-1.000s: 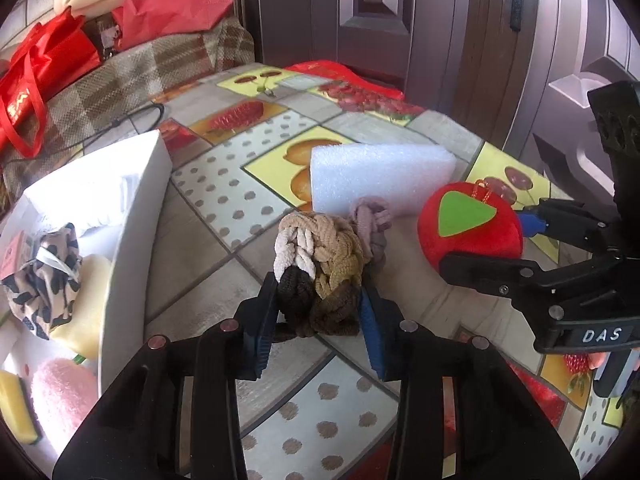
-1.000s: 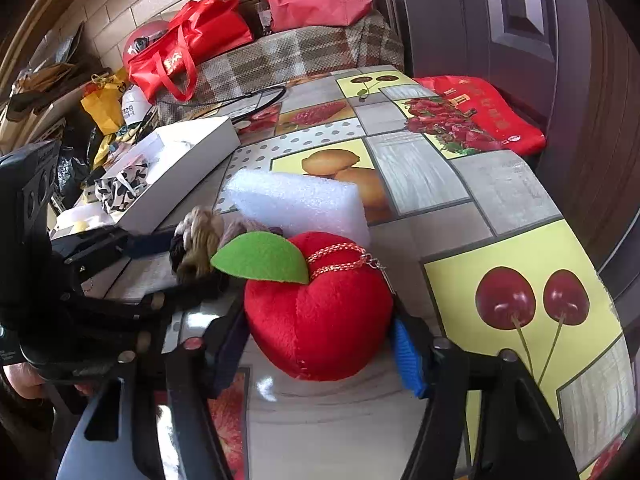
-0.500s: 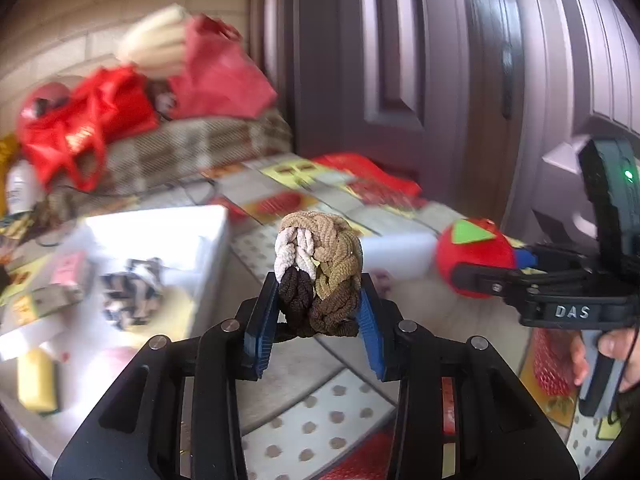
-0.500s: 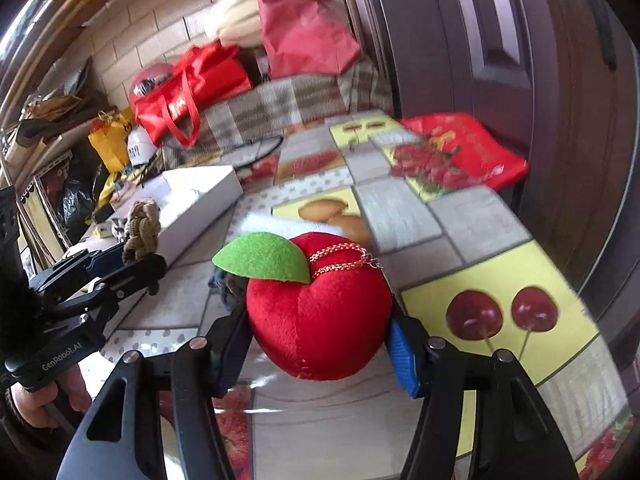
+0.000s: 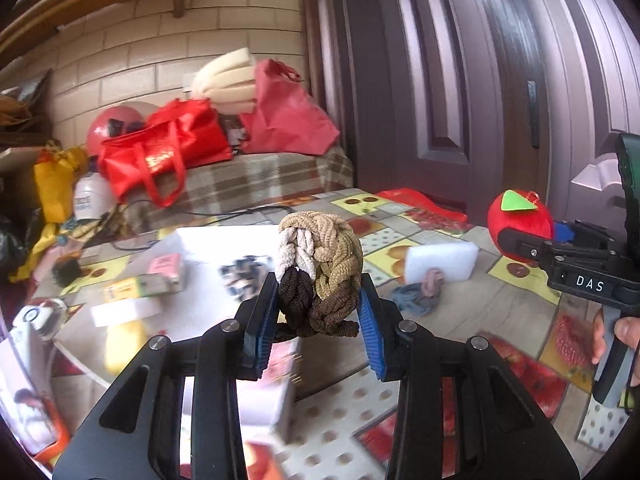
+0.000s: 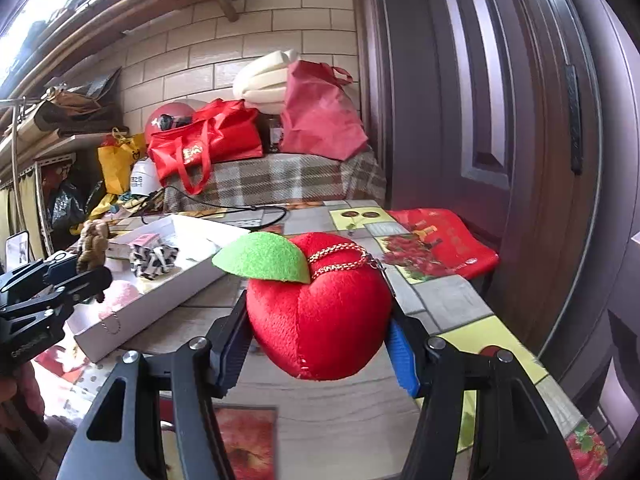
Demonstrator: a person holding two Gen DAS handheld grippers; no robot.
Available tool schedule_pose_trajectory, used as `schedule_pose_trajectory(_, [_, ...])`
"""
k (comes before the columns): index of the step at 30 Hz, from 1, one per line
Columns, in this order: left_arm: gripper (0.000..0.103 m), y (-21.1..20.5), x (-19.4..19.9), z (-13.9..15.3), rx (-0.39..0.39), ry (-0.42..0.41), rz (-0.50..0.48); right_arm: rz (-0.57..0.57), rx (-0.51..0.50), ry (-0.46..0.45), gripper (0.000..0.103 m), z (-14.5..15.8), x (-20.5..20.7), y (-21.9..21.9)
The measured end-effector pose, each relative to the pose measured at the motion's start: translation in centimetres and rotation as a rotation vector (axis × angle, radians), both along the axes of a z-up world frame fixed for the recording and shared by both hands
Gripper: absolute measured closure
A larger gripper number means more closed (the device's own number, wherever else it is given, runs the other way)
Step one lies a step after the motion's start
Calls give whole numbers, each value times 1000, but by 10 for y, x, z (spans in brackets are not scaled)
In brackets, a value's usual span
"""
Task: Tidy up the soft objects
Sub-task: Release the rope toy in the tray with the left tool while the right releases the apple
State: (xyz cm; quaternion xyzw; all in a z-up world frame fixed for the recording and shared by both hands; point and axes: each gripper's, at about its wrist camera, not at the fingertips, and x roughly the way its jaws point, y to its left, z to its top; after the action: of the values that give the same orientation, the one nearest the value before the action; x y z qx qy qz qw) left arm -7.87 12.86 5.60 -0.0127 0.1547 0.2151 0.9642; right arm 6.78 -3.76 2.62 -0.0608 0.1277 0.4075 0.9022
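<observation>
Gripping a braided bundle of hair ties [image 5: 320, 272] in my left gripper [image 5: 318, 320] and a red plush apple [image 6: 320, 312] in my right gripper [image 6: 318, 344], I hold both above the table [image 6: 452, 292]. Taking the white box [image 6: 160, 292] as landmark: it lies left of the apple, my left gripper nearer. Only the left view shows the foam block [image 5: 440, 260] and loose scrunchies [image 5: 420, 292] right of it.

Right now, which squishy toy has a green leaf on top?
The red plush apple, clamped in the right gripper. The braided brown-and-cream bundle in the left gripper has no leaf.
</observation>
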Motion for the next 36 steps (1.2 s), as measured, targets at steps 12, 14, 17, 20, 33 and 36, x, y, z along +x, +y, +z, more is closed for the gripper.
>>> schedule_pose_trajectory(12, [66, 28, -22, -3, -36, -5, 83, 101, -43, -55, 42, -2, -36, 37])
schedule_pose_trajectory(14, [66, 33, -24, -4, -43, -6, 101, 116, -52, -57, 42, -2, -38, 42])
schedule_pose_trajectory(17, [66, 43, -29, -4, -54, -10, 128, 139, -61, -57, 42, -3, -41, 50])
schedule_pose_trajectory(20, [66, 53, -34, -5, -68, -14, 157, 156, -65, -51, 42, -3, -43, 58])
schedule_pose_trajectory(33, [66, 79, -42, -8, -118, -14, 227, 211, -85, -53, 42, -4, -54, 89])
schedule_pose_trajectory(36, [66, 80, -42, -9, -113, -14, 230, 221, -90, -54, 42, -5, -56, 95])
